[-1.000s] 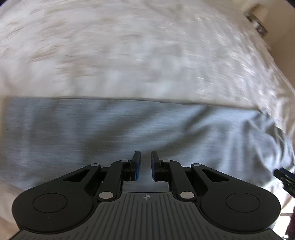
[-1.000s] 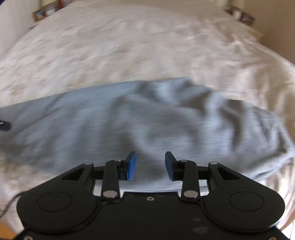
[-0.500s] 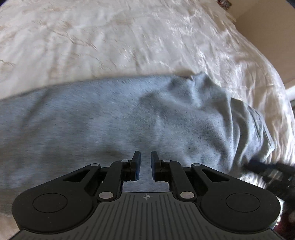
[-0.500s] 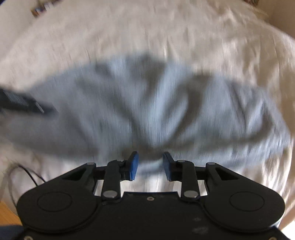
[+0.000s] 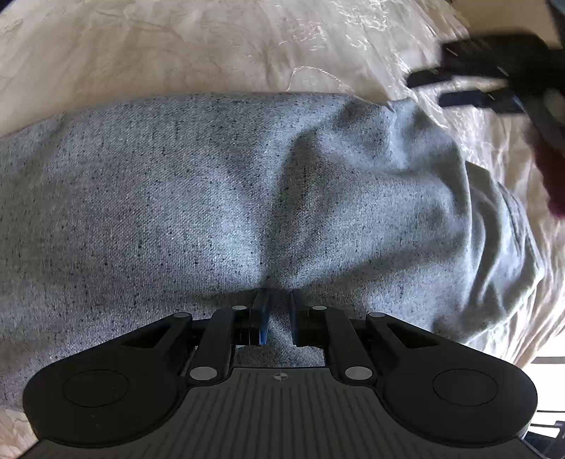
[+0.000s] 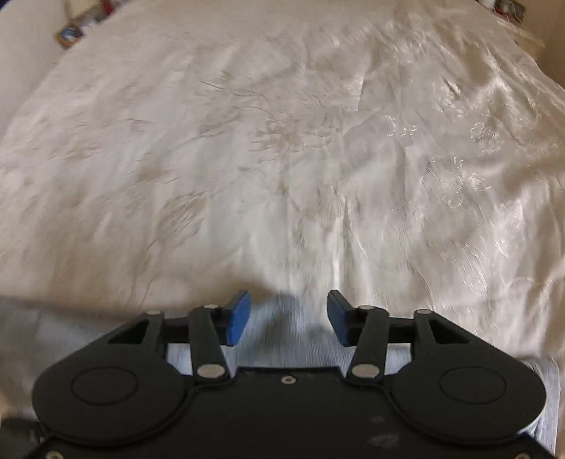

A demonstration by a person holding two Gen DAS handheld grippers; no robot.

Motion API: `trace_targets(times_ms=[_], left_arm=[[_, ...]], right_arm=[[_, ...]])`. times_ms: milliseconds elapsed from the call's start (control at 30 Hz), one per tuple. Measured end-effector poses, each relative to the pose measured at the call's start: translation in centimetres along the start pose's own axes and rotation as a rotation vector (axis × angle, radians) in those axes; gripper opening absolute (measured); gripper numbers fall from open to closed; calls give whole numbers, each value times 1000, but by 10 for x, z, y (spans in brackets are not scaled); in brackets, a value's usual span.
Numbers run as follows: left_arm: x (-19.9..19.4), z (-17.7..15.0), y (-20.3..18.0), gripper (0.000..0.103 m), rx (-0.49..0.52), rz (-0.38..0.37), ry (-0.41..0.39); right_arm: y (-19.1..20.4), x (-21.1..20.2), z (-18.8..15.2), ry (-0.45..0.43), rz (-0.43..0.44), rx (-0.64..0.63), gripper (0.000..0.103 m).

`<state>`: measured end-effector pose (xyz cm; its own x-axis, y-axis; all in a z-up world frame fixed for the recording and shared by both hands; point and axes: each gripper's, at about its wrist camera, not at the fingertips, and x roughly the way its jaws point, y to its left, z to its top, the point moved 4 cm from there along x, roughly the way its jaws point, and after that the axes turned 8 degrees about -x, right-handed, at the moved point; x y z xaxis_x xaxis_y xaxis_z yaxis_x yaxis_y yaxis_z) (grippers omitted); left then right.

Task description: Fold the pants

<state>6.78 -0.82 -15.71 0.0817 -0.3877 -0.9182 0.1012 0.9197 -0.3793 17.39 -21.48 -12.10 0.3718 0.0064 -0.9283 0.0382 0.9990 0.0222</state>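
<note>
Grey speckled pants [image 5: 247, 197] lie across a cream bedspread [image 5: 212, 46], bunched and creased at their right end. My left gripper [image 5: 279, 317] is down on the near edge of the pants, shut on a pinch of the grey cloth between its blue pads. My right gripper [image 6: 287, 317] is open and empty, hovering above the far edge of the pants [image 6: 282, 328], facing the bare bedspread [image 6: 282, 159]. It also shows blurred in the left wrist view [image 5: 494, 81], at the upper right above the bed.
The embroidered bedspread fills the area beyond the pants. Small framed items [image 6: 70, 33] stand at the far left of the bed and more clutter [image 6: 505, 7] at the far right. A beige wall lies to the right.
My left gripper dropped onto the pants' near edge and pinched cloth. My right gripper opened wider and swung up and forward over the pants, now facing the bare bedspread.
</note>
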Motion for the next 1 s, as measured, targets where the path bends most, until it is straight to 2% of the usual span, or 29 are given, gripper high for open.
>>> trace_targets(times_ms=[67,133,267,400,500,600,733,767,833,900,1000], left_arm=[[1,0,-1,12,10,4,-2],[2,0,-1,12,3,0,-2],[0,1,2,12,-12,-16,0],[-8,7,4,12,-8,-18,2],[-19,19,-4,12,53,-15,-45],[-30,41,-15,12,77,-41,-95],[-18,66,-13,15,26,-50,-108],[-9,66,-11,20,17,-45,-90],[10,61,-6,20,12,-32,-46],[12,55,-9,20,38,-28,-67],[11,51,-11,20,53,-22,-74]], right_arm=[[5,12,7,28,-11,6,55],[14,17,2,54,-41,-42,57],[17,11,-30,101,-84,-111,57],[5,1,-62,111,-66,-65,57],[2,-2,-71,104,-59,-38,58],[3,-4,-74,86,-63,-57,58],[4,-6,-71,84,-59,-63,58],[3,-6,-70,82,-55,-62,58],[1,-7,-68,80,-43,-61,58],[-1,-12,-65,77,-30,-53,58],[-3,-25,-51,22,-26,-55,59]])
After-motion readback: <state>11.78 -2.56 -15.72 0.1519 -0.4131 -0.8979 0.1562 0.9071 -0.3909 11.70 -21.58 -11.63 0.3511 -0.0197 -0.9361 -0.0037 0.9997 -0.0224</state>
